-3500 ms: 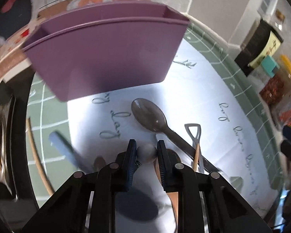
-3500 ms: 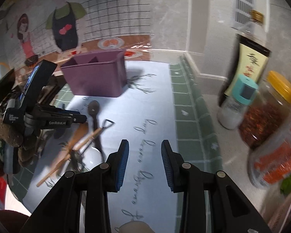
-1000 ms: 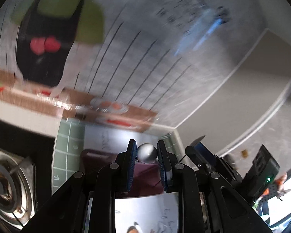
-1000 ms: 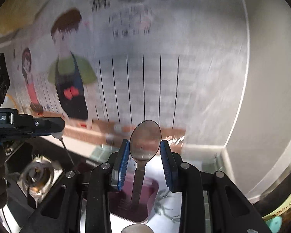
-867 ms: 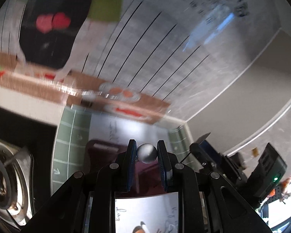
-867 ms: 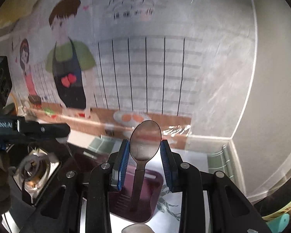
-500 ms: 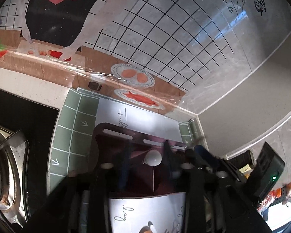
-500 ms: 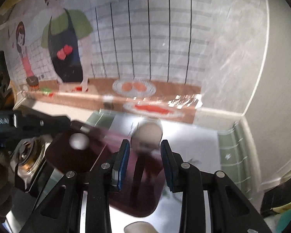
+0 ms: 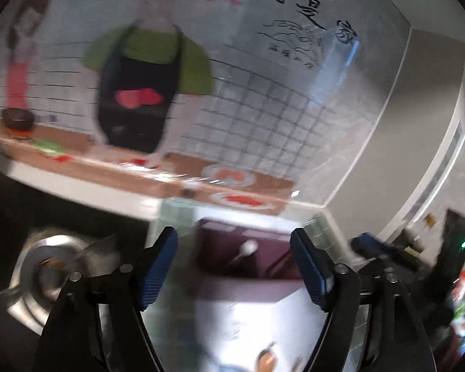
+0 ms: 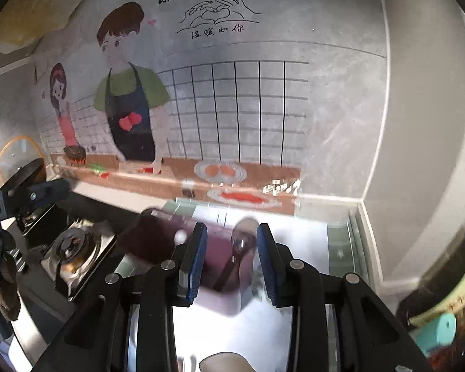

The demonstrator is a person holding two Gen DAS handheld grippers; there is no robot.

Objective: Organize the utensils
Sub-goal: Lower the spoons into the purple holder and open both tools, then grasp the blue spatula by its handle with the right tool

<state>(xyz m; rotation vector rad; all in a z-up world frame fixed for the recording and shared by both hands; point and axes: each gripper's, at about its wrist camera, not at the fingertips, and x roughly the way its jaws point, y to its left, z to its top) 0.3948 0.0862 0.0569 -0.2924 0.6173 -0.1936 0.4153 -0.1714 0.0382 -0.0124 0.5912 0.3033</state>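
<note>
A purple utensil holder stands on the pale mat near the back wall; it also shows in the right wrist view. A utensil with a white round end leans inside it, also seen in the right wrist view. A dark metal spoon stands in the holder, blurred. My left gripper is open and empty above the holder. My right gripper is open, its fingers either side of the spoon but apart from it.
A gas stove burner lies left of the mat, also in the left wrist view. Jars and a dark bottle stand at the right. More utensils lie on the mat at the bottom. The illustrated wall is behind.
Both grippers have opened. The white-ended utensil left the left gripper and the spoon left the right gripper; both now stand in the purple holder. Both grippers have pulled back and up.
</note>
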